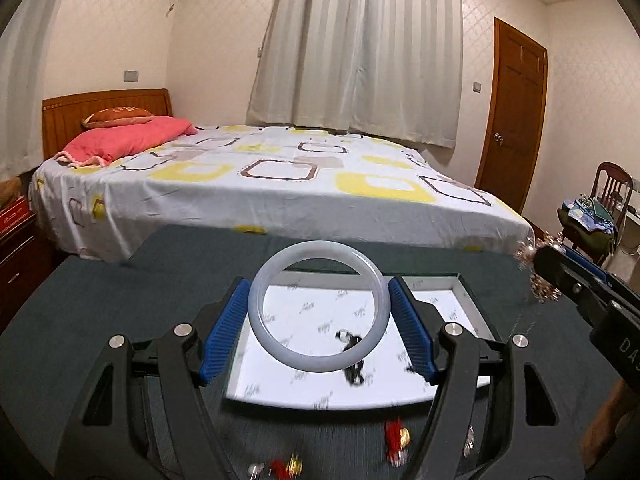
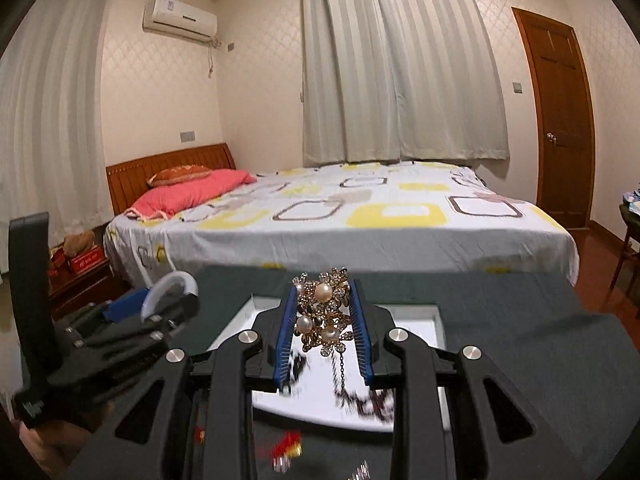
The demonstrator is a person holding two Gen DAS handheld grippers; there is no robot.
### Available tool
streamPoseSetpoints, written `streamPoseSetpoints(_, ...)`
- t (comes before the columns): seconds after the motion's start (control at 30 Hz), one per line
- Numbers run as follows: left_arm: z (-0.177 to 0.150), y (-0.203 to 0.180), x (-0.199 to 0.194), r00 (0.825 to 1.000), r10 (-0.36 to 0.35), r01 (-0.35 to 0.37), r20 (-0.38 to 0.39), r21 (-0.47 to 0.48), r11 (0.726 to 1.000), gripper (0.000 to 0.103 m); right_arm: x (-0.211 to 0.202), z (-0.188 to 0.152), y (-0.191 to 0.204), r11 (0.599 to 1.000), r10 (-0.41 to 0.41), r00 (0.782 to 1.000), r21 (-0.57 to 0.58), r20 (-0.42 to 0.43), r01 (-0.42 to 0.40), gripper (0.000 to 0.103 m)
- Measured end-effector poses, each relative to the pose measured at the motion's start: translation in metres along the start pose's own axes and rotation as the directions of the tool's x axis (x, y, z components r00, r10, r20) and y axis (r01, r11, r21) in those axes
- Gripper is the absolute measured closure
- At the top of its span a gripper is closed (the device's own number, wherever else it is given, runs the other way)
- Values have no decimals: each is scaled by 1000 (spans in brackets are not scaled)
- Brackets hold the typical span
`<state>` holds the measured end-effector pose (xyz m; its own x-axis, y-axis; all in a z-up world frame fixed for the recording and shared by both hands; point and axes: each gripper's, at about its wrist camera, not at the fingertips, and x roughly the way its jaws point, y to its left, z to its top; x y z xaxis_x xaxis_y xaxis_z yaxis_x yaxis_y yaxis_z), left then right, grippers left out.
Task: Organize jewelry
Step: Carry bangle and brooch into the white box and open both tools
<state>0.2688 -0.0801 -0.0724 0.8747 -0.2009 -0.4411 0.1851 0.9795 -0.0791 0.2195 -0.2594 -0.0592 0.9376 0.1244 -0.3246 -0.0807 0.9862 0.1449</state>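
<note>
- Pale grey-white jade, the bangle (image 1: 319,305) sits clamped between the blue-padded fingers (image 1: 224,332) of the left gripper (image 1: 319,320), upright and facing the camera, held above the tray (image 1: 476,312).
- Gold-toned, with pearls and small stones, a flower brooch (image 2: 326,312) is pinched between the fingers (image 2: 286,344) of the right gripper (image 2: 325,336); a thin chain hangs from it toward the tray.
- White-lined and grey-rimmed, the tray rests on the dark green surface (image 1: 100,304), directly below both grippers.
- Dark jewelry pieces (image 1: 354,356) lie inside the tray, blurred.
- Red and gold trinkets (image 1: 396,438) lie on the surface just in front of the tray's near edge, too blurred to identify.
- Beyond the surface stands a bed (image 1: 280,184) with a patterned sheet and a pink pillow (image 1: 128,140).
</note>
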Motion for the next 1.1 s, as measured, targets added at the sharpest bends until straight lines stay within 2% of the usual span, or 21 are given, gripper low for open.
streamPoseSetpoints(0.1, -3, 0, 29, 999, 12, -12, -42, 5, 1000, 34, 30, -10, -3, 1000, -1, 999, 23, -37, 2, 76)
streamPoseSetpoints(0.27, -23, 9, 88, 983, 13, -16, -182, -14, 1000, 34, 76, -34, -9, 999, -19, 991, 39, -136, 24, 76)
streamPoseSetpoints(0.4, -38, 12, 120, 961, 12, -21, -275, -28, 999, 34, 108, -46, -12, 999, -17, 972, 43, -233, 27, 76)
streamPoseSetpoints(0.5, -46, 13, 137, 944, 21, -30, -328, -20, 999, 34, 132, -57, -13, 998, -27, 946, 39, -323, 42, 76)
streamPoseSetpoints(0.6, -53, 17, 145, 930, 16, -31, -367, -34, 999, 34, 142, -65, -14, 998, -29, 927, 43, -373, 49, 76)
streamPoseSetpoints(0.67, -58, 18, 149, 923, 8, -27, -385, -42, 999, 34, 145, -70, -12, 998, -34, 918, 34, -396, 51, 76)
streamPoseSetpoints(0.77, -61, 16, 151, 922, 27, -32, -385, -5, 999, 33, 146, -74, -12, 998, -41, 913, 27, -405, 56, 75)
streamPoseSetpoints(0.9, -60, 16, 150, 926, 20, -28, -378, -17, 999, 32, 143, -77, -17, 996, -38, 917, 54, -398, 65, 54)
streamPoseSetpoints(0.97, -58, 17, 150, 927, 5, -16, -374, -27, 1000, 29, 143, -74, -21, 995, -37, 921, 68, -388, 69, 50)
streamPoseSetpoints(1.1, -55, 17, 146, 933, -2, -8, -360, -27, 1000, 24, 137, -70, -21, 996, -47, 931, 57, -363, 73, 49)
